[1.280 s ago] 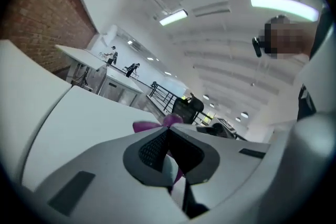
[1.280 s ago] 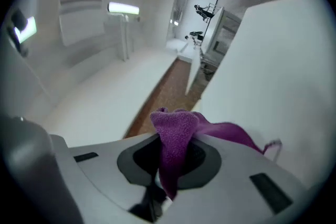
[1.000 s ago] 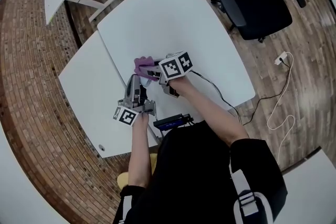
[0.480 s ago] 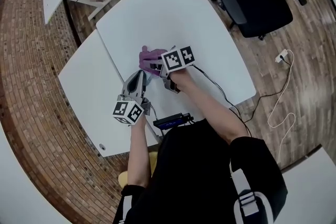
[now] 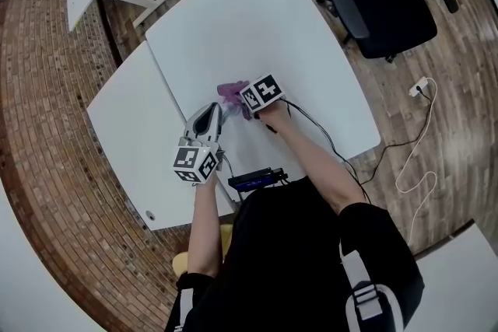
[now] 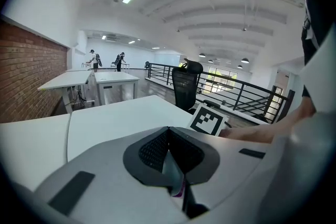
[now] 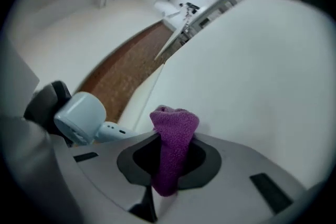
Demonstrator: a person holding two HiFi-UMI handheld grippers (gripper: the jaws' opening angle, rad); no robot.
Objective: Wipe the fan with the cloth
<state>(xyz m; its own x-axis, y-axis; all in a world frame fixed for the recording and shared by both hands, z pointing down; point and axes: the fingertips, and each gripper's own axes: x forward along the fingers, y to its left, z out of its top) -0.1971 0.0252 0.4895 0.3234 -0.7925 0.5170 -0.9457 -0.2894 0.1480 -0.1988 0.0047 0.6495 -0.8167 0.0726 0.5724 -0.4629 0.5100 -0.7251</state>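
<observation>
- Between the jaws of the right gripper (image 7: 168,165) we have the purple cloth (image 7: 173,128), pinched tight. A tuft pokes out past the tips, and we reckon that free tuft is the wiping face.
- Over in the left gripper (image 6: 170,160), the jaws are pressed together on a thin pale-blue sliver. We take that for part of the fan (image 7: 79,115), clamped so it cannot skate away under the rubbing.
- In the right gripper view the fan sits at about nine o'clock of the cloth. It is small and pale blue, with its rounded head out to the side and a slim stem running in toward the claw. It is near the cloth, but we see no contact.
- A dark shape sits behind the fan's head. It is likely the left gripper's tip, though we cannot be sure.
- From the head view, the left gripper lies at seven o'clock of the right one. Both noses meet low over the white table (image 5: 257,19), one hand to steady and one to wipe.
- Farther out at two o'clock, a black office chair (image 5: 381,4) stands well clear of the work.
</observation>
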